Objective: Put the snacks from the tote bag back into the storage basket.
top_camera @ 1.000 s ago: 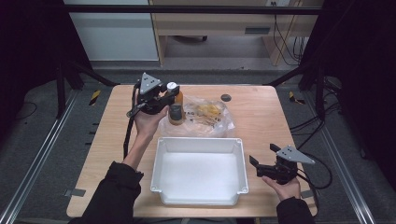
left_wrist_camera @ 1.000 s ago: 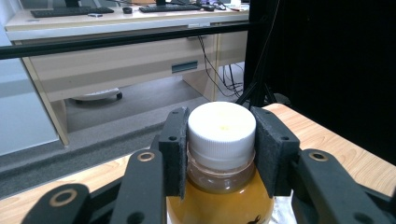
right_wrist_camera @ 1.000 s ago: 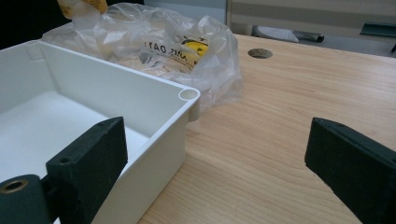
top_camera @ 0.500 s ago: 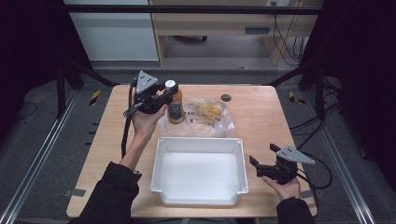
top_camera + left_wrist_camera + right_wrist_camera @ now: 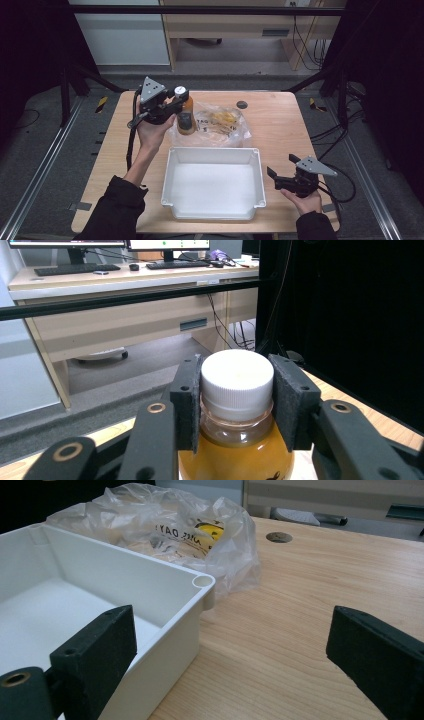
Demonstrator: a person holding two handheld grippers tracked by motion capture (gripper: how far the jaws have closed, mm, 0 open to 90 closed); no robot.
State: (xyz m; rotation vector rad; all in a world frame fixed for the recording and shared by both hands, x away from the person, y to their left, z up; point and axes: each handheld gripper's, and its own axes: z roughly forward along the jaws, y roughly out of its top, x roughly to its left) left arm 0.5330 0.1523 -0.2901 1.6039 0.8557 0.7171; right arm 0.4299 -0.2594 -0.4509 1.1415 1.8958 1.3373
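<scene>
Two tongs, one bottle, one bag and one tray on a wooden worktop [image 5: 280, 125], listed left to right.

Left tongs [image 5: 172, 106]: raised over the far left of the worktop, clamped by both pads on the neck and white cap of the bottle [image 5: 185, 116].

Bottle: clear plastic, amber liquid nearly to the shoulder, upright, at the left edge of the bag; whether its base is off the worktop cannot be told. Likely moderately heavy for its size, with stiff walls and a smooth, possibly slippery surface. The ribbed cap [image 5: 236, 377] and the collar beneath it offer the surest hold, which is where the pads sit.

Plastic bag [image 5: 220, 125]: thin, crumpled, transparent, with yellow contents and printing inside; lies just beyond the tray. Soft and shapeless.

Tray [image 5: 212, 154]: white, rigid, rectangular, empty, at the near centre.

Right tongs [image 5: 281, 178]: low at the near right, just beside the tray, jaws spread wide, holding nothing.
</scene>
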